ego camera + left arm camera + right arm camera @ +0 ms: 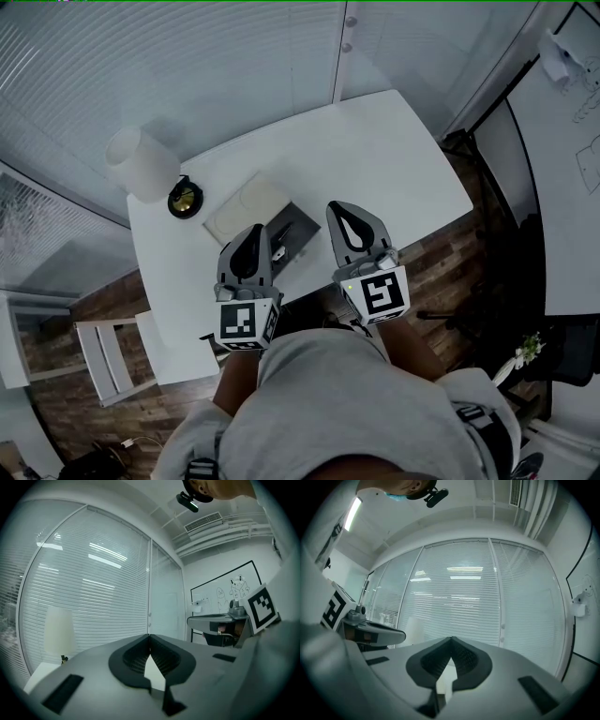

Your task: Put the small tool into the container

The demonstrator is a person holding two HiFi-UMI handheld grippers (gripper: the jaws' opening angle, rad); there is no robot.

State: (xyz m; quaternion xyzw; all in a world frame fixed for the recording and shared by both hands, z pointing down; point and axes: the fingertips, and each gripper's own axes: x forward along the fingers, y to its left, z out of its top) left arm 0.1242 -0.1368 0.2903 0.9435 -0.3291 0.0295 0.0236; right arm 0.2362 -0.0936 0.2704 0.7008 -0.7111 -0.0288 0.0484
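No lettering can be read; the whiteboard [212,598] shows only sketches.

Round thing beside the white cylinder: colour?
Black rim with a gold centre; the round thing shows best in the head view.

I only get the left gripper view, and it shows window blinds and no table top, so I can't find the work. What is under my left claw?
Observer: In the head view the left claw hangs over a dark grey shallow tray near the front of the white table.
Operator: Is the right claw carrying anything?
Observer: No. The right gripper view shows the right claw with its tips together and nothing between them.
Operator: Anything else close to that tray?
Observer: A pale beige flat rectangular panel lies right beside the tray on its far-left side. I cannot tell whether they touch.
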